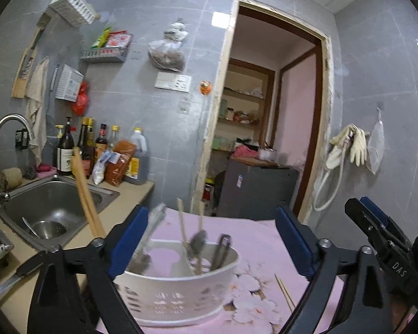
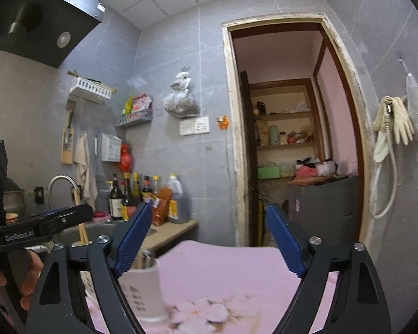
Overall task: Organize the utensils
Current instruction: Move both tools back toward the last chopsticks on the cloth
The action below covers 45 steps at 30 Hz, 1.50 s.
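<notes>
Two grippers, both mine, pointing level at doorway. Left gripper (image 1: 209, 239) spread wide, gripping nothing; white utensil basket (image 1: 178, 292) sits low between my fingers on pink cloth (image 1: 250, 233), spoons and chopsticks inside. Right gripper (image 2: 209, 239) spread wide too, empty; basket low by left finger. Loose chopsticks (image 1: 284, 292) near right finger. Sink (image 1: 53, 208) off left.

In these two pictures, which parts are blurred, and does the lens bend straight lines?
Left wrist view: the utensils in the white basket are smeared by motion blur, the far wall less so. Right wrist view: the basket and the floral pink cloth are soft. In both views the fisheye lens bows the door frame and darkens the corners.
</notes>
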Motion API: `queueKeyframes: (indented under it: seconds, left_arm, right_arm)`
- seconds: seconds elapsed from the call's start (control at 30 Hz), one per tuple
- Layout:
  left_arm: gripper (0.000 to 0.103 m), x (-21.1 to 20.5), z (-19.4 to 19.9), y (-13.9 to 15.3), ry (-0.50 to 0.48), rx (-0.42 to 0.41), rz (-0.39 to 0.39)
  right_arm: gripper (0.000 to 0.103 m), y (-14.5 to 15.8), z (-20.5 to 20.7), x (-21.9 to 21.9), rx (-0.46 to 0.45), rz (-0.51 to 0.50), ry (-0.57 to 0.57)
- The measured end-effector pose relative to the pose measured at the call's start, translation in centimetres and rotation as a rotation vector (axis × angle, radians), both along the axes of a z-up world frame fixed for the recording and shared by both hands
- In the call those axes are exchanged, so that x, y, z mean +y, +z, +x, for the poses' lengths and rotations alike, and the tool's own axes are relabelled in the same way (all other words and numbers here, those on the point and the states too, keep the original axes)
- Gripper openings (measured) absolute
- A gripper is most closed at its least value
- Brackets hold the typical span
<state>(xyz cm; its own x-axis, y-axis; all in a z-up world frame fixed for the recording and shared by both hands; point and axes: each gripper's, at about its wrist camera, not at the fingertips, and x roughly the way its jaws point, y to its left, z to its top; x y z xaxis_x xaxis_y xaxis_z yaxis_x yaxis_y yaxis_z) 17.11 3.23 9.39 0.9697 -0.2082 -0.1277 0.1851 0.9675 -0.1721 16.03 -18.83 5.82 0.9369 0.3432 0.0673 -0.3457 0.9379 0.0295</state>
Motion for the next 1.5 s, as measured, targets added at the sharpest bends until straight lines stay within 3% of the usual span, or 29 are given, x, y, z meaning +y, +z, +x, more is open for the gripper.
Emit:
queueKeyframes:
  seconds: [0.2, 0.6, 0.73, 1.13, 1.23, 1.3, 1.5]
  left_arm:
    - [0.093, -3.2, 0.3, -1.5, -0.061, 0.044, 0.037]
    - [0.093, -8.3, 1.4, -6.4, -0.193, 0.221, 0.119]
    - [0.093, -8.8, 1.9, -8.2, -0.198, 0.273, 0.127]
    - [0.093, -9.8, 4.6, -11.6, -0.207, 0.534, 0.172]
    - [0.093, -9.8, 5.2, -12.1, -0.193, 0.592, 0.188]
    - [0.093, -9.6, 5.6, -12.5, -0.186, 0.626, 0.186]
    - [0.093, -8.6, 6.3, -13.0, -0.172, 0.689, 0.157]
  right_arm:
    - [0.103, -1.0, -0.6, -3.2, 0.054, -0.023, -0.037]
    - [0.103, -4.8, -1.4, -7.6, 0.246, -0.110, -0.119]
    - [0.103, -6.3, -1.4, -8.0, 0.315, -0.126, -0.130]
    - [0.103, -9.3, 1.4, -7.3, 0.563, -0.216, -0.114]
    - [0.096, -10.2, 2.2, -6.8, 0.635, -0.253, -0.079]
    - [0.085, -10.8, 2.5, -6.2, 0.671, -0.276, -0.060]
    - [0.077, -12.1, 3.4, -4.9, 0.753, -0.332, -0.010]
